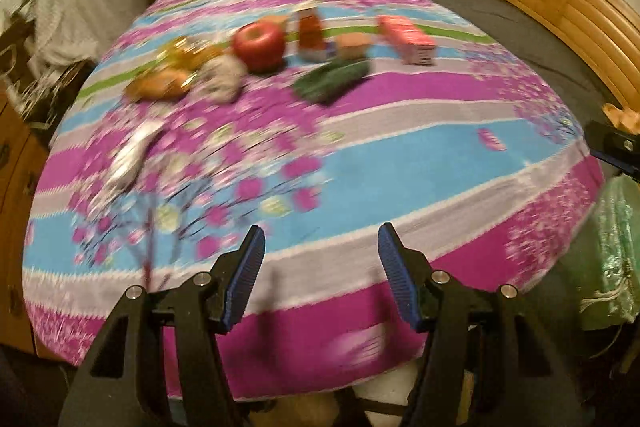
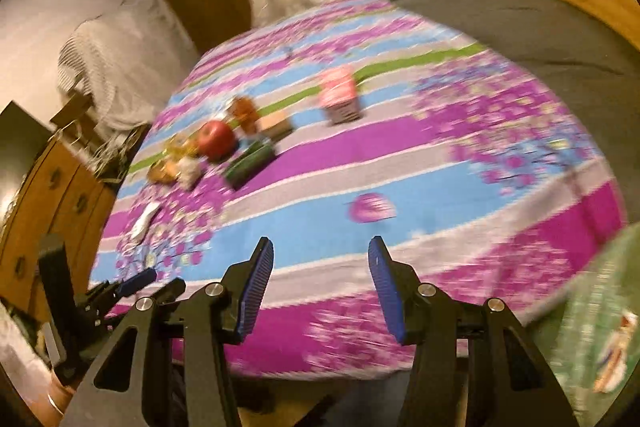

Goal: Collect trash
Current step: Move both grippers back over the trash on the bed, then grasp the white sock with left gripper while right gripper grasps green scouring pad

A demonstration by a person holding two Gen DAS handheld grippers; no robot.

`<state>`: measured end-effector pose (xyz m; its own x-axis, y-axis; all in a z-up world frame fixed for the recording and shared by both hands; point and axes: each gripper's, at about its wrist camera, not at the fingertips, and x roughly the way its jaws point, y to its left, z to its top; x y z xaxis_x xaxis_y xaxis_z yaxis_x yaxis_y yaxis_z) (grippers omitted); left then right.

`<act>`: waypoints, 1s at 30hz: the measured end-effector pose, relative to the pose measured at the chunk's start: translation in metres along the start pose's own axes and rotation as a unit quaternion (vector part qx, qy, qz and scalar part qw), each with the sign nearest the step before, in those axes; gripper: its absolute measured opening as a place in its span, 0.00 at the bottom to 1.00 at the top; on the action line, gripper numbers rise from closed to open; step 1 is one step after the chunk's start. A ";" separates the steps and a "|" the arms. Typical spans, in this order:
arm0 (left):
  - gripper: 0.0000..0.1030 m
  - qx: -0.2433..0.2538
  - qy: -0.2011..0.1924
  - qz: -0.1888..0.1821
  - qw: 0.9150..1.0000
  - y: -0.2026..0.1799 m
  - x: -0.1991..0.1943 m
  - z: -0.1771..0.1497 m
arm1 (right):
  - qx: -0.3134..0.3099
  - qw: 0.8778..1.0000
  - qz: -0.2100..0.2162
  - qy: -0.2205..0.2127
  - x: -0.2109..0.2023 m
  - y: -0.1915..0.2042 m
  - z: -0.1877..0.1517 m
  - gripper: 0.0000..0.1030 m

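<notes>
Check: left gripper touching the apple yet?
Apart. In the left wrist view the left gripper sits open and empty over the near blanket, with a wide stretch of cloth before the apple.

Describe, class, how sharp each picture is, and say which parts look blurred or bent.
Left wrist view: the left gripper is sharp, while the apple and the striped blanket are smeared by motion blur. Right wrist view: the right gripper is crisp, the blanket streaked. Both views: fisheye bulge, warm dim light.
</notes>
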<state>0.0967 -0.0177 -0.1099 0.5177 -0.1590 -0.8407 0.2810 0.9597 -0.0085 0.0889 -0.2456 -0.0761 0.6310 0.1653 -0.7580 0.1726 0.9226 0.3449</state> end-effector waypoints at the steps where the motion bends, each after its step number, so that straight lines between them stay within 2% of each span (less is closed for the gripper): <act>1: 0.55 -0.009 0.002 0.002 1.000 0.009 0.000 -0.003 | 0.000 1.000 0.008 0.011 0.014 0.007 0.001 0.51; 6: 0.55 -0.068 0.007 0.019 0.997 0.064 -0.007 -0.017 | 0.009 0.998 0.043 0.054 0.071 0.036 0.006 0.51; 9: 0.55 -0.100 0.000 0.030 0.995 0.093 -0.010 -0.016 | 0.016 0.996 0.055 0.066 0.099 0.051 0.012 0.52; 11: 0.55 -0.111 -0.007 0.037 0.993 0.108 -0.009 -0.011 | 0.024 0.995 0.060 0.071 0.117 0.059 0.018 0.59; 14: 0.55 -0.116 -0.018 0.039 0.992 0.128 -0.004 0.003 | 0.037 0.994 0.071 0.069 0.142 0.072 0.034 0.60; 18: 0.62 -0.126 -0.031 0.033 0.991 0.154 0.013 0.029 | 0.053 0.993 0.082 0.074 0.169 0.081 0.056 0.61; 21: 0.64 -0.139 -0.023 0.018 0.990 0.166 0.032 0.045 | 0.076 0.990 0.078 0.085 0.197 0.086 0.067 0.61; 24: 0.64 -0.130 -0.017 0.010 0.991 0.172 0.048 0.054 | 0.107 0.987 0.066 0.101 0.226 0.091 0.074 0.61; 26: 0.64 -0.128 -0.006 0.016 0.992 0.174 0.059 0.057 | 0.118 0.986 0.062 0.103 0.240 0.096 0.077 0.61; 27: 0.63 -0.128 0.002 0.016 0.992 0.176 0.066 0.058 | 0.119 0.986 0.061 0.102 0.247 0.101 0.079 0.61; 28: 0.56 -0.128 0.007 0.013 0.992 0.177 0.070 0.059 | 0.120 0.986 0.060 0.103 0.252 0.103 0.080 0.61; 30: 0.50 -0.125 0.017 0.013 0.992 0.176 0.076 0.059 | 0.124 0.985 0.054 0.105 0.263 0.110 0.082 0.59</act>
<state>0.2332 0.1256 -0.1436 0.4936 -0.1298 -0.8600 0.0569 0.9915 -0.1170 0.3362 -0.1290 -0.1919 0.4906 0.3509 -0.7976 0.3091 0.7857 0.5358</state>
